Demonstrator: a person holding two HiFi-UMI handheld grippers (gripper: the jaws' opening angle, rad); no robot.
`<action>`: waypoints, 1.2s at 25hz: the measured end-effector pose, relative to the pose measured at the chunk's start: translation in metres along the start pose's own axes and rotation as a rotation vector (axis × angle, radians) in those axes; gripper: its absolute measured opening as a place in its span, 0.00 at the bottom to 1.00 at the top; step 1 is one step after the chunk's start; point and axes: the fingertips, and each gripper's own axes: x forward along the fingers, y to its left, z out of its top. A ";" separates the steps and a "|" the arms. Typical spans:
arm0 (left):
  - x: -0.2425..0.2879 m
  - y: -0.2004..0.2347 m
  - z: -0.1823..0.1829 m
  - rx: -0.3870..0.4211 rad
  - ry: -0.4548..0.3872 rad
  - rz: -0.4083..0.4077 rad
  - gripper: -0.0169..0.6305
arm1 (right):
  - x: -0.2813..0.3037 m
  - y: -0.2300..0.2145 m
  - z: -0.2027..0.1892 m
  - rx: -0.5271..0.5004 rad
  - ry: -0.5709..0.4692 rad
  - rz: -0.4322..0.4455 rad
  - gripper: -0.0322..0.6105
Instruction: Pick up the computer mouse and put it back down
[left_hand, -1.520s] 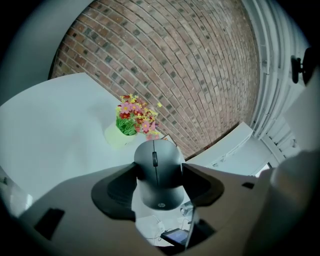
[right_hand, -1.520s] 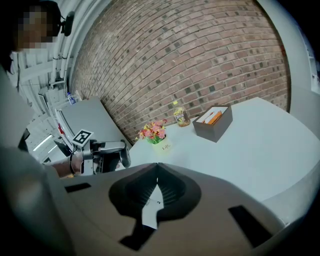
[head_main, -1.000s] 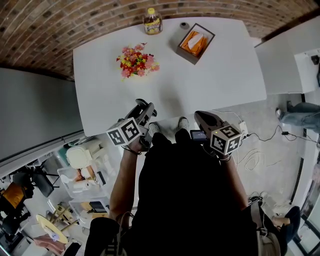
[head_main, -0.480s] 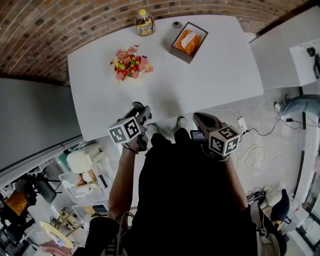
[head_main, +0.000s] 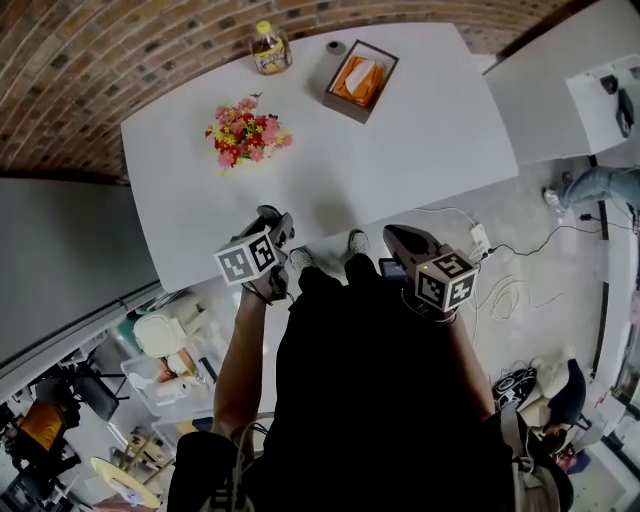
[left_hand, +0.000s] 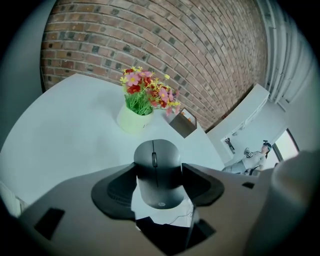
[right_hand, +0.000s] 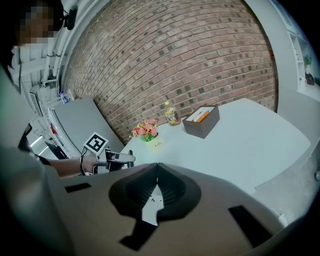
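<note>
While it was clamped by its sides between the jaws of the left gripper (left_hand: 159, 176), the dark grey, rounded plastic computer mouse (left_hand: 156, 155) was held just over the near edge of the white rectangular table (head_main: 400, 150). Contact with the tabletop could not be judged. So close to that edge, the mouse could be lost to the floor if released too early or at a tilt. The left gripper was pitched forward and downward. The right gripper (right_hand: 157, 166) was seen closed and empty, short of the table.
</note>
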 end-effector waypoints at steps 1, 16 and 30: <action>0.002 0.001 -0.001 -0.001 0.006 -0.001 0.48 | -0.001 -0.001 0.000 0.001 0.000 -0.006 0.08; 0.030 0.021 -0.011 0.007 0.078 0.037 0.48 | -0.018 -0.009 -0.011 0.026 -0.001 -0.076 0.08; 0.051 0.036 -0.020 0.009 0.124 0.087 0.48 | -0.029 -0.016 -0.016 0.047 -0.004 -0.115 0.08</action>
